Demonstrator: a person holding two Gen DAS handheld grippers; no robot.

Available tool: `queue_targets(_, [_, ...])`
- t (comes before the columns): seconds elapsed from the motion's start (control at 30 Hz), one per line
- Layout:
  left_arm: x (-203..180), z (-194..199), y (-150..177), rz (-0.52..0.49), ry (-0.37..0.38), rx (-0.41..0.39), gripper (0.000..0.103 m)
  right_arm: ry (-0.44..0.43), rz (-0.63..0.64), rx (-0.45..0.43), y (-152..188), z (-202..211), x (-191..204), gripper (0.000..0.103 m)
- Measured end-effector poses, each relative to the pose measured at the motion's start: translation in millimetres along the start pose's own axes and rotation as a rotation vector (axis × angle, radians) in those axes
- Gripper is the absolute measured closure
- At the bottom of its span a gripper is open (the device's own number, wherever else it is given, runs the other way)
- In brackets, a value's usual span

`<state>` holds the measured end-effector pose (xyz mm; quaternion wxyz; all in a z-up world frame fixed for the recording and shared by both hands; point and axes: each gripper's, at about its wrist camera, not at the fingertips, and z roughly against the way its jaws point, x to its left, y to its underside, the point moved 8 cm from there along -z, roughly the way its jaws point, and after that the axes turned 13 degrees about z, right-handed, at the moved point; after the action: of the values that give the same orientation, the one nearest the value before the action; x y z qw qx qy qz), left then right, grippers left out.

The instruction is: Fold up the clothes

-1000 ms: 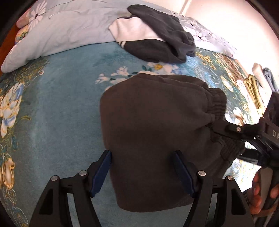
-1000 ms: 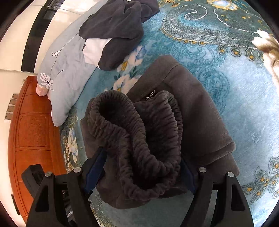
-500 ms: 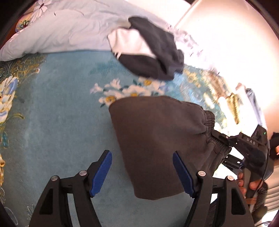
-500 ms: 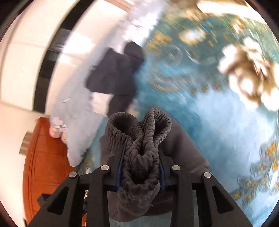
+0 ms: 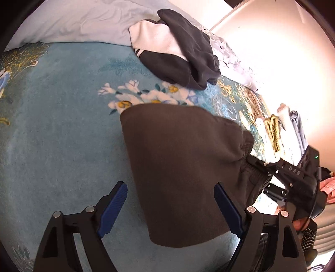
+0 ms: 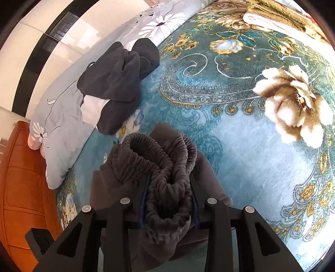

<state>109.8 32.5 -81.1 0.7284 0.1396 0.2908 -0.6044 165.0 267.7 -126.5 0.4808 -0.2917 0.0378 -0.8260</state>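
Folded dark grey pants hang above the blue floral blanket. My right gripper is shut on their bunched elastic waistband and holds them up; it also shows in the left wrist view at the right. My left gripper is open, its blue pads either side of the pants' lower part, not touching them. A crumpled black and white garment lies at the back against a pale pillow; it also shows in the right wrist view.
Several folded clothes are stacked at the bed's right edge, also seen in the right wrist view. A wooden headboard stands behind the pillow. A white wall lies beyond the bed.
My right gripper shut on the waistband and lifted the pants off the blanket toward the right. The left gripper stayed open and drew back a little.
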Motion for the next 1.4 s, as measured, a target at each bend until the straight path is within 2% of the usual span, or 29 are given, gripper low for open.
queue_targets(0.03, [4.5, -2.4, -2.2, 0.026, 0.007, 0.005, 0.015, 0.004, -0.012, 0.014, 0.9, -2.9, -2.1, 0.063])
queue_targets(0.07, [9.5, -6.2, -3.6, 0.056, 0.016, 0.018, 0.015, 0.032, -0.030, 0.028, 1.4, -5.0, -7.4, 0.052])
queue_targets(0.1, [14.7, -11.8, -4.8, 0.091, 0.028, 0.035, 0.015, 0.057, -0.048, 0.040, 2.0, -6.9, -12.5, 0.036])
queue_targets(0.17, [17.7, -20.6, -8.0, 0.139, 0.069, 0.065, 0.015, 0.066, -0.080, 0.061, 4.1, -11.5, -20.0, 0.018])
queue_targets(0.3, [18.3, -36.6, -13.5, 0.202, 0.140, 0.115, 0.015, 0.029, -0.136, 0.103, 8.3, -26.2, -30.0, 0.010])
queue_targets(0.43, [12.8, -49.7, -14.1, 0.206, 0.153, 0.141, 0.015, -0.048, -0.212, 0.136, 12.1, -42.1, -34.6, 0.007])
queue_targets(0.53, [10.8, -54.6, -13.3, 0.217, 0.165, 0.151, 0.015, -0.080, -0.229, 0.131, 10.8, -44.4, -32.7, 0.006])
queue_targets(0.7, [16.2, -57.2, -12.3, 0.236, 0.181, 0.164, 0.015, -0.124, -0.167, 0.091, 7.4, -34.0, -14.1, 0.006])
queue_targets(0.9, [18.9, -55.9, -9.3, 0.249, 0.162, 0.161, 0.016, -0.071, -0.131, 0.134, 13.1, -48.6, -7.3, 0.005])
queue_targets(1.0, [16.3, -51.2, -9.0, 0.232, 0.157, 0.154, 0.025, -0.049, -0.116, 0.137, 14.1, -47.6, -3.9, 0.006])
queue_targets(1.03, [15.1, -50.0, -8.6, 0.223, 0.152, 0.151, 0.030, -0.039, -0.103, 0.136, 14.4, -45.7, -2.0, 0.009])
queue_targets(1.1, [12.3, -46.8, -8.2, 0.198, 0.149, 0.143, 0.039, -0.022, -0.077, 0.132, 14.9, -42.1, 3.5, 0.021])
queue_targets(1.13, [10.7, -44.8, -8.3, 0.184, 0.153, 0.139, 0.044, -0.020, -0.066, 0.129, 15.3, -40.3, 7.0, 0.024])
queue_targets(1.2, [8.9, -37.5, -9.4, 0.164, 0.165, 0.135, 0.048, -0.027, -0.052, 0.124, 16.1, -36.1, 13.7, 0.035])
queue_targets(1.27, [7.9, -27.2, -11.8, 0.151, 0.183, 0.136, 0.050, -0.041, -0.040, 0.118, 16.7, -31.5, 20.3, 0.038])
queue_targets(1.4, [25.1, 10.7, -30.3, 0.099, 0.184, 0.079, 0.050, -0.057, 0.033, 0.096, 24.7, -18.2, 46.7, 0.040])
